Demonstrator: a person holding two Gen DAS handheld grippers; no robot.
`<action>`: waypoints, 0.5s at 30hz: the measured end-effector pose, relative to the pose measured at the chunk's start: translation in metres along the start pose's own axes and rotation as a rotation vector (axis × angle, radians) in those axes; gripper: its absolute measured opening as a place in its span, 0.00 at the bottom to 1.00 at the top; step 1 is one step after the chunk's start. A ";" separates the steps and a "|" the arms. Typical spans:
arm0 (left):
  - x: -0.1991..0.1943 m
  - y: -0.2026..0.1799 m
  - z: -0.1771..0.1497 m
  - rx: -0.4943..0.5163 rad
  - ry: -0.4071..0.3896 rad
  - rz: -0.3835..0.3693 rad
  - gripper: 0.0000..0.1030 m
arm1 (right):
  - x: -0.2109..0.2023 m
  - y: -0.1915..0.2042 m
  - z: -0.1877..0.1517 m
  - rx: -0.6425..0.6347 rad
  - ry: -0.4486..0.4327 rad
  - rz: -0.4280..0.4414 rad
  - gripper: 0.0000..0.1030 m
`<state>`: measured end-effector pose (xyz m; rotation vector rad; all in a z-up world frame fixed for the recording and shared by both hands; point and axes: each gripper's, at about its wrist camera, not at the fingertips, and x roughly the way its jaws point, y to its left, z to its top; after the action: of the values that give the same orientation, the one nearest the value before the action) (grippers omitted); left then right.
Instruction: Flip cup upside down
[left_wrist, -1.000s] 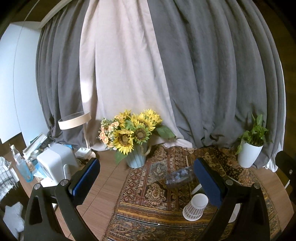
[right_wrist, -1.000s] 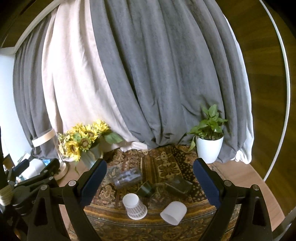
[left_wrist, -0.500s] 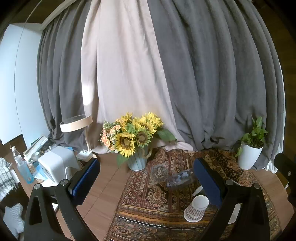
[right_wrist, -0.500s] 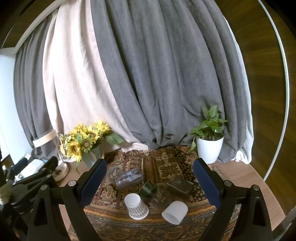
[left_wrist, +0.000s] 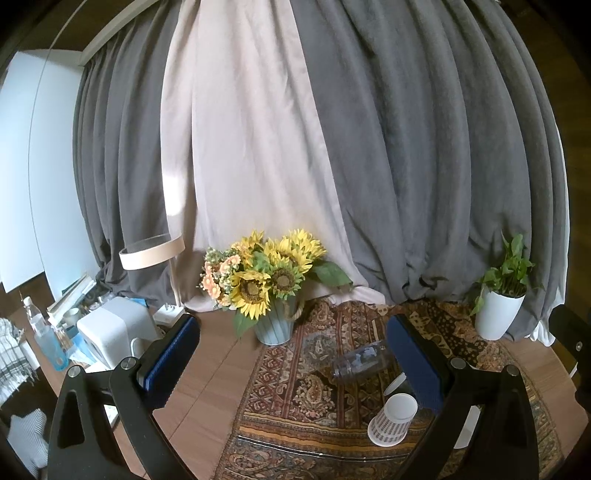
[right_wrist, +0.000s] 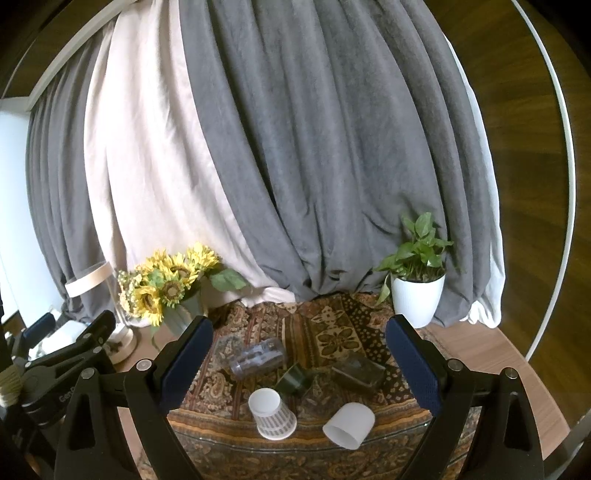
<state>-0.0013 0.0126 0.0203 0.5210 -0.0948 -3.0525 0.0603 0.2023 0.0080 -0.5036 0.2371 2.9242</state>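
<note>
Since a second ago we've lifted slightly; cups sit lower in both views, none touched, so the flip isn't started. Right gripper and left gripper: both spread wide, empty, above the rug. Patterned cup already inverted; plain white cup lies tipped just beside it.

In the left wrist view, the left gripper's right finger covers most of the plain white cup, leaving only a sliver beside it. The clear tumbler's far end disappears behind that same finger. Whether the dark green cup, between the right gripper's fingers, lies or stands cannot be told.
</note>
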 end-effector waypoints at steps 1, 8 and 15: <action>0.000 0.000 0.000 0.000 -0.001 0.000 1.00 | 0.000 0.000 0.001 0.000 -0.001 -0.001 0.92; 0.001 0.001 0.001 -0.002 -0.001 0.000 1.00 | 0.001 0.002 0.003 -0.002 -0.002 -0.002 0.92; 0.002 0.001 0.001 -0.004 -0.007 0.000 1.00 | 0.002 0.002 0.003 -0.001 -0.002 -0.002 0.92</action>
<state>-0.0030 0.0114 0.0208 0.5107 -0.0893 -3.0536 0.0574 0.2014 0.0109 -0.5003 0.2346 2.9234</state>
